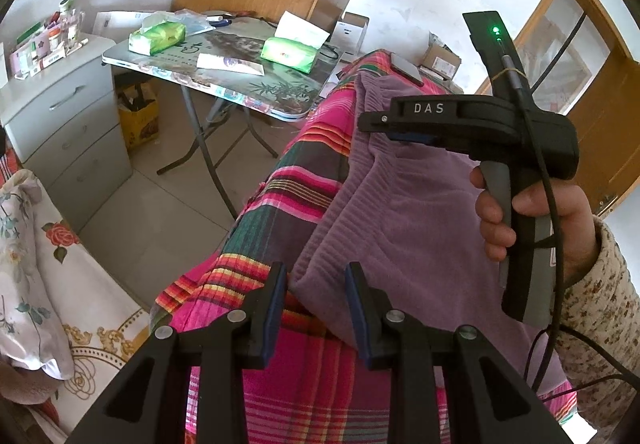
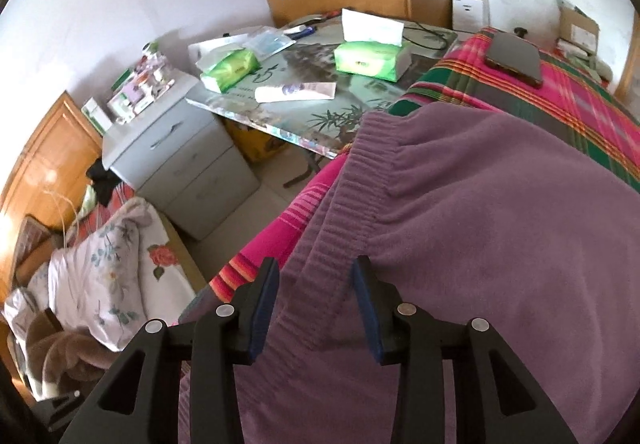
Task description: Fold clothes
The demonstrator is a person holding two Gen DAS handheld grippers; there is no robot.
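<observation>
- Purple knit garment [image 2: 460,224] lies spread over a striped pink, green and red blanket [image 2: 568,100], its ribbed hem running along the near left edge of the cloth.
- Left gripper [image 1: 316,276] hovers at the near end of that ribbed hem, fingers parted with an open gap between the blue pads [image 1: 276,308]; nothing is pinched, and the garment's corner shows just beyond the tips (whether a pad brushes the knit I cannot tell).
- Right gripper [image 2: 316,272] sits low over the garment, fingers likewise apart, the ribbed band passing through the gap between them without being clamped.
- In the left wrist view the right gripper appears side-on farther along the sweater, marked "DAS", with a green light on its upright part and a black cable trailing down.
- A hand [image 1: 532,220] in a floral sleeve [image 1: 600,324] wraps the grey handle of that tool.
- A dark phone [image 2: 514,58] rests on the blanket at the far end, well apart from the garment.
- Beyond the blanket to the left stands a folding table [image 1: 248,92] carrying two green tissue packs [image 2: 372,60] and a white tube [image 2: 296,92].
- Left of the table is a grey drawer unit [image 1: 68,124] topped with small boxes and bottles.
- A floral pillow [image 2: 108,264] lies at the near left.
</observation>
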